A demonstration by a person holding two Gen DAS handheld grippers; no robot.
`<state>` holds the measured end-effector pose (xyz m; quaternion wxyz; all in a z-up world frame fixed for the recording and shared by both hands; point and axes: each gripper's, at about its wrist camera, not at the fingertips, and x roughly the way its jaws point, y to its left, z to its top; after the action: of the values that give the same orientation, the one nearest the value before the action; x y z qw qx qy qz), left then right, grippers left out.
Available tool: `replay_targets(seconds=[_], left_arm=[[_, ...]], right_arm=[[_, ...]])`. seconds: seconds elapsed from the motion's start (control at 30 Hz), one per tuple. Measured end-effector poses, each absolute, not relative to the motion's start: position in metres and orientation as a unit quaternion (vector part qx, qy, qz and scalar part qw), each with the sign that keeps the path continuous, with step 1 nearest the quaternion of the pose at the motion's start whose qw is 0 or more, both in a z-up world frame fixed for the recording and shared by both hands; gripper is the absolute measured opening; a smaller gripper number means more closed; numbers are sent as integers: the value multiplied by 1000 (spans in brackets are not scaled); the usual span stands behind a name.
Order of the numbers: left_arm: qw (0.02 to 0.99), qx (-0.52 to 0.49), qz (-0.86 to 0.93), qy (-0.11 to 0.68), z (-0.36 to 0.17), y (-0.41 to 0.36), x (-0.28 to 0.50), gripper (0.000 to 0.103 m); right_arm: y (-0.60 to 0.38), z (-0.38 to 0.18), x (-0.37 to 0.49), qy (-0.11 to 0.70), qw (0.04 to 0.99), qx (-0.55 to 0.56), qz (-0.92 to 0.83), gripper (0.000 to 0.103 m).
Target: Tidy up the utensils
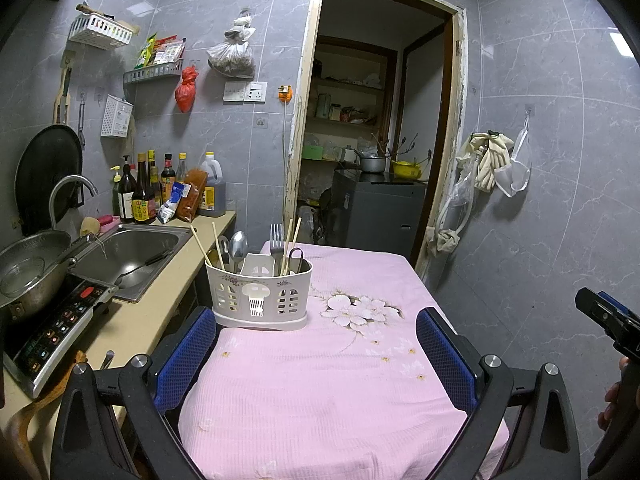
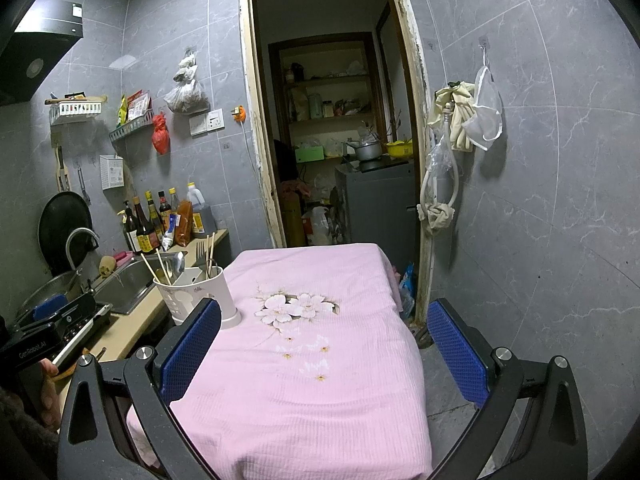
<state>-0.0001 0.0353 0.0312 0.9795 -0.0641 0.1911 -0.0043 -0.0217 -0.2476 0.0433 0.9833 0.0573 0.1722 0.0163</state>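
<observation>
Pink-clothed counter [image 1: 320,380] carries the caddy [image 1: 259,292] at its far left edge; both my fingers apart, empty; its light, slippery fork [image 1: 276,240] wants a mid-handle pinch.

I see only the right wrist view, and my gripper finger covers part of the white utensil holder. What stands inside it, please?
Observer: The left wrist view shows the utensil holder whole: spoons and chopsticks at its sink-side end, and a fork with more chopsticks at the other end.
Operator: Is the left gripper holding something?
Observer: No. The left gripper is open, with only the pink tablecloth between its fingers.
Operator: Is any utensil outside the holder?
Observer: One long dark-handled utensil lies in the sink.
</observation>
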Motion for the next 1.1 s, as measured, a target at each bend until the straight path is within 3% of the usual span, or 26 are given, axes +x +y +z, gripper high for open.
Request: replay_targets(seconds=[1.1], left_arm=[[979, -63, -6, 194, 29, 33, -3, 101]], right_arm=[[-249, 45, -20, 174, 983, 58, 17, 101]])
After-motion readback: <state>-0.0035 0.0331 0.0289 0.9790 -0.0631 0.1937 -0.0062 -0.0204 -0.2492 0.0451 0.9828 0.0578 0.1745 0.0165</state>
